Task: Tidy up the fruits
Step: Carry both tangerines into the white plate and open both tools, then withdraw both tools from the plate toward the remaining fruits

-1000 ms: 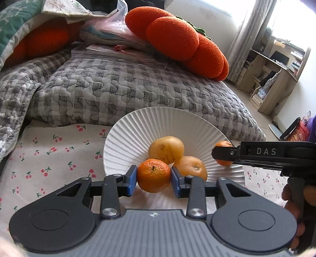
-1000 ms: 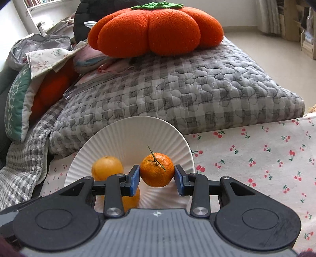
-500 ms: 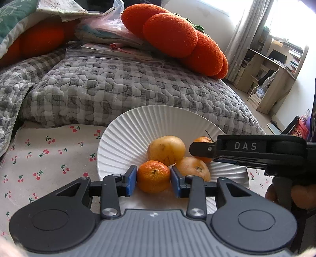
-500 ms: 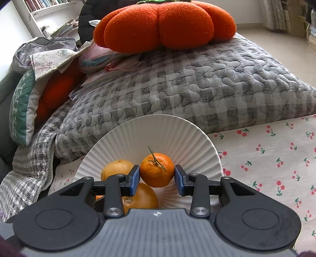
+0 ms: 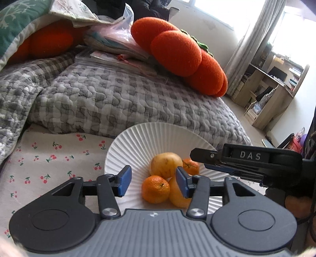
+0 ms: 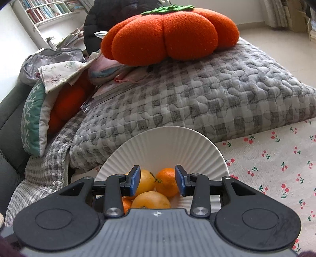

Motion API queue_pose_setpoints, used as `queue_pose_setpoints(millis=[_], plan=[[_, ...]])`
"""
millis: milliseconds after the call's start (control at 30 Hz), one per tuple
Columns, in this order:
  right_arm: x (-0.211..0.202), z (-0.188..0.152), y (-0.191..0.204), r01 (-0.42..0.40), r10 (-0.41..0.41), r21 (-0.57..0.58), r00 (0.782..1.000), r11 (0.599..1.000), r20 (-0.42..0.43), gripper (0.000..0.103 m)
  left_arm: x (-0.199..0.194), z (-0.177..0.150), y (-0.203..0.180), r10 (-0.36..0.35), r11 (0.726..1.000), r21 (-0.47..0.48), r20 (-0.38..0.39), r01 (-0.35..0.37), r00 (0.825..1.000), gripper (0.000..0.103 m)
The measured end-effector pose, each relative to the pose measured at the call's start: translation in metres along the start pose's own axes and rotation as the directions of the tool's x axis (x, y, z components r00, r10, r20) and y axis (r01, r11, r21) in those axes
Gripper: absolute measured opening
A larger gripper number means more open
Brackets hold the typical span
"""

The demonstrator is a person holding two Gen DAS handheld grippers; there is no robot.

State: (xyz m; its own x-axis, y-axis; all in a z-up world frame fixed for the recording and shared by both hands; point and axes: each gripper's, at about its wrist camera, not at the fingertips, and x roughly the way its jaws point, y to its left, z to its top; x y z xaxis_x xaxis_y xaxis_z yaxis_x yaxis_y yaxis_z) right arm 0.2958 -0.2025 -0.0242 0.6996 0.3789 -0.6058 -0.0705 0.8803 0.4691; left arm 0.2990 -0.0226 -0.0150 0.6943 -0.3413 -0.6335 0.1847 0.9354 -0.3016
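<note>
Only "DAS" reads, in pale letters on the side of the right claw (image 5: 199, 156).

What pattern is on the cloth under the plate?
Small red cherries on cream cloth, clearest in the right wrist view.

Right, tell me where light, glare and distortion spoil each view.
Left wrist view: window at top right is blown out white, desk shelf bends near the edge. Right wrist view: even daylight, no glare; fisheye curves the bookshelf, and the corners are dark.
</note>
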Motion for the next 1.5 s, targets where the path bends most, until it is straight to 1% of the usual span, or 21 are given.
queue_pose_setpoints(millis=[100, 267, 400, 533, 633, 700, 767, 833, 900, 967, 1067, 1167, 1333, 1400, 1500], plan=[[-0.004, 0.001, 0.003, 0.019, -0.019, -0.012, 1.0, 1.0, -0.004, 0.038, -0.008, 0.001, -0.002, 0.015, 1.0, 0.012, 0.006, -0.015, 1.0, 0.055], [-0.014, 0.002, 0.006, 0.037, -0.037, -0.026, 0.999, 0.999, -0.005, 0.038, -0.017, 0.0, -0.001, 0.053, 0.998, 0.016, -0.005, -0.053, 0.999, 0.055], [-0.026, -0.001, 0.015, 0.052, -0.053, -0.085, 0.999, 0.995, -0.012, 0.043, -0.029, 0.0, 0.002, 0.076, 0.997, 0.019, -0.001, -0.076, 0.997, 0.058], [-0.046, -0.006, 0.022, 0.059, -0.06, -0.124, 0.998, 0.991, -0.004, 0.045, -0.048, -0.002, 0.007, 0.088, 0.996, -0.013, -0.011, -0.088, 0.996, 0.061], [-0.063, -0.016, 0.027, 0.075, -0.076, -0.159, 0.997, 0.984, -0.003, 0.048, -0.064, -0.007, 0.01, 0.112, 0.993, -0.022, -0.029, -0.112, 0.993, 0.064], [-0.074, -0.023, 0.031, 0.089, -0.089, -0.176, 0.996, 0.98, 0.005, 0.054, -0.072, -0.012, 0.012, 0.132, 0.991, -0.018, -0.043, -0.133, 0.99, 0.065], [-0.085, -0.029, 0.035, 0.082, -0.082, -0.171, 0.997, 0.982, 0.007, 0.055, -0.082, -0.018, 0.013, 0.145, 0.989, -0.021, -0.06, -0.146, 0.988, 0.065], [-0.096, -0.037, 0.039, 0.072, -0.071, -0.171, 0.997, 0.983, 0.007, 0.057, -0.093, -0.023, 0.014, 0.141, 0.989, -0.031, -0.076, -0.144, 0.987, 0.065], [-0.109, -0.046, 0.046, 0.077, -0.076, -0.19, 0.997, 0.979, 0.011, 0.059, -0.105, -0.026, 0.013, 0.132, 0.99, -0.035, -0.073, -0.135, 0.989, 0.066], [-0.12, -0.054, 0.052, 0.081, -0.079, -0.207, 0.997, 0.975, 0.019, 0.059, -0.118, -0.029, 0.011, 0.141, 0.99, -0.022, -0.059, -0.142, 0.988, 0.07], [-0.138, -0.064, 0.058, 0.072, -0.067, -0.215, 0.997, 0.974, 0.034, 0.062, -0.132, -0.034, 0.008, 0.163, 0.987, -0.003, -0.059, -0.163, 0.985, 0.071], [-0.154, -0.073, 0.063, 0.054, -0.045, -0.22, 0.998, 0.974, 0.044, 0.063, -0.142, -0.044, 0.005, 0.169, 0.986, 0.008, -0.063, -0.169, 0.984, 0.071], [-0.174, -0.089, 0.065, 0.039, -0.032, -0.229, 0.999, 0.973, 0.037, 0.065, -0.153, -0.06, -0.003, 0.207, 0.977, 0.065, -0.069, -0.203, 0.976, 0.07], [-0.178, -0.094, 0.066, 0.043, -0.036, -0.241, 0.999, 0.97, 0.031, 0.066, -0.158, -0.064, -0.004, 0.204, 0.977, 0.069, -0.069, -0.199, 0.976, 0.071], [-0.181, -0.1, 0.066, 0.053, -0.049, -0.265, 0.999, 0.963, 0.022, 0.067, -0.165, -0.068, 0.002, 0.19, 0.981, 0.043, -0.072, -0.187, 0.979, 0.071]])
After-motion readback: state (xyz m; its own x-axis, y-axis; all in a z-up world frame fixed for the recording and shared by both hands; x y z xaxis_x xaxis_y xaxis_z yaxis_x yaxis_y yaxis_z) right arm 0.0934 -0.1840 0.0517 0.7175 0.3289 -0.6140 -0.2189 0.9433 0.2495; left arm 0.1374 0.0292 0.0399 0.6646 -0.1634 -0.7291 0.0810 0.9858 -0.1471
